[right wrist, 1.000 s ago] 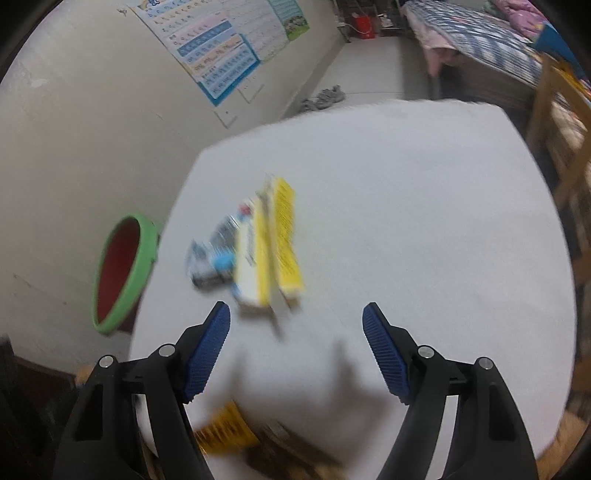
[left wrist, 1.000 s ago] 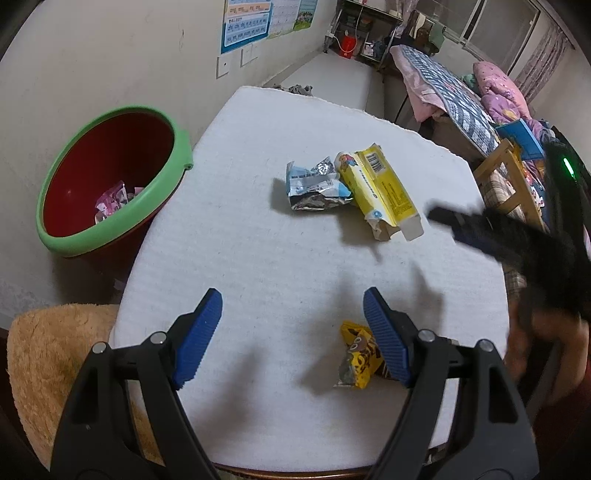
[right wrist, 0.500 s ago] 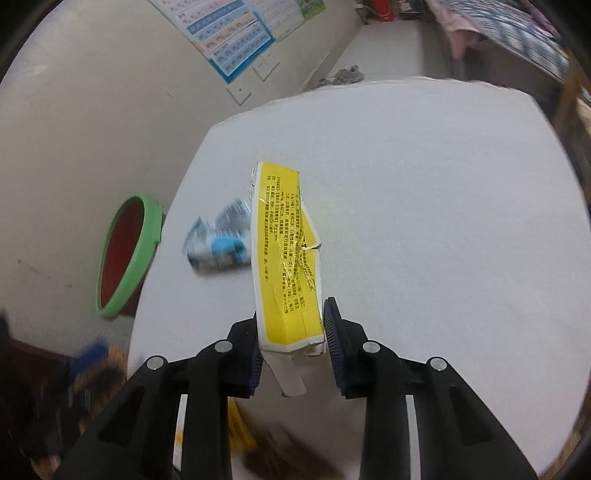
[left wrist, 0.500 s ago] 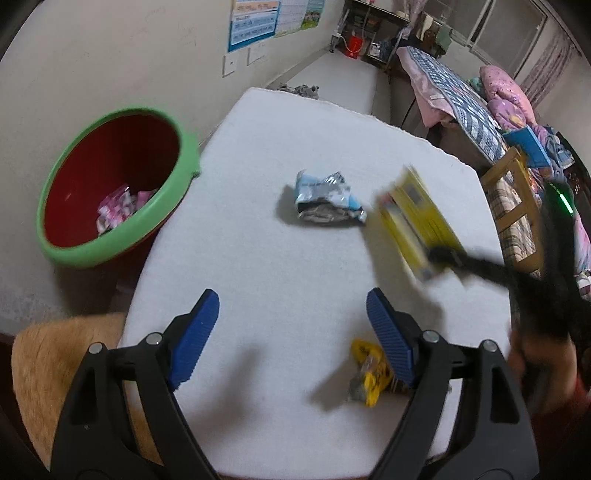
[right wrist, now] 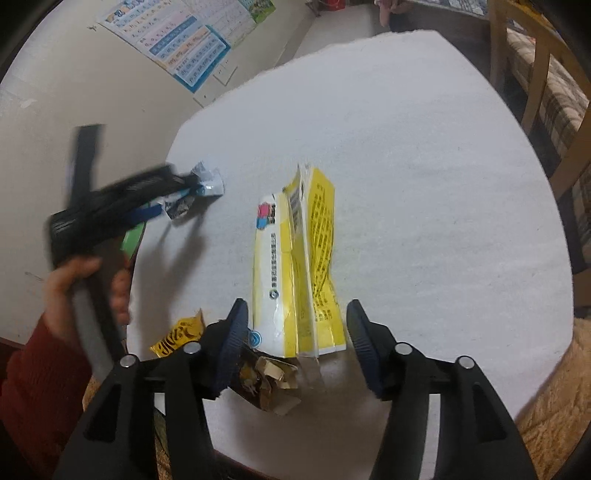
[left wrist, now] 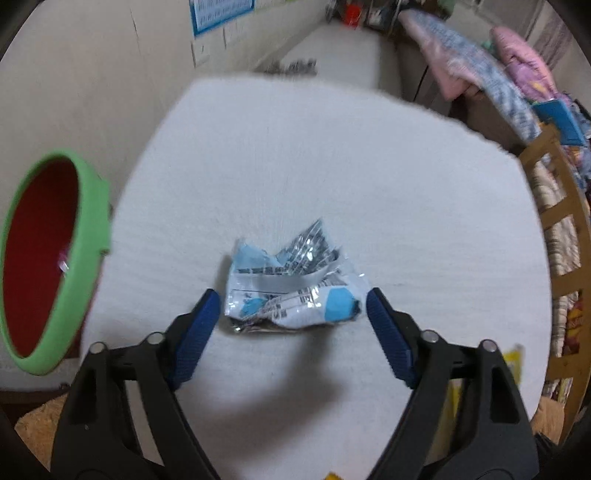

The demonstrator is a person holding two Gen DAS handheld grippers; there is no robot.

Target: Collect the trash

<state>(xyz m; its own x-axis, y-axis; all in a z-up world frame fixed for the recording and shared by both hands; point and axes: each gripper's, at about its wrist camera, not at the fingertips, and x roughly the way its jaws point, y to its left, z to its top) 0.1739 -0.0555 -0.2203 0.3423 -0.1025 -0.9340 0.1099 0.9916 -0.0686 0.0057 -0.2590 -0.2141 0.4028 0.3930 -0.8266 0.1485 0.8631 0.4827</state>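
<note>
My left gripper (left wrist: 293, 317) is open, its blue pads on either side of a crumpled blue and silver wrapper (left wrist: 291, 291) lying on the white table (left wrist: 332, 166). In the right wrist view the left gripper (right wrist: 173, 199) is blurred over that wrapper (right wrist: 207, 182). My right gripper (right wrist: 295, 339) is open around the near end of a flattened yellow and white carton (right wrist: 295, 273), which rests on the table. A small yellow wrapper (right wrist: 177, 336) and a torn brown one (right wrist: 269, 380) lie by the right gripper's left finger.
A red bin with a green rim (left wrist: 51, 258) stands left of the table and holds a pink wrapper. A wooden chair (left wrist: 561, 221) and a bed are to the right. A poster (right wrist: 177, 33) hangs on the wall.
My left gripper moved forward so the blue wrapper sits between its pads. My right gripper drew the yellow carton toward the near table edge and opened, releasing it.
</note>
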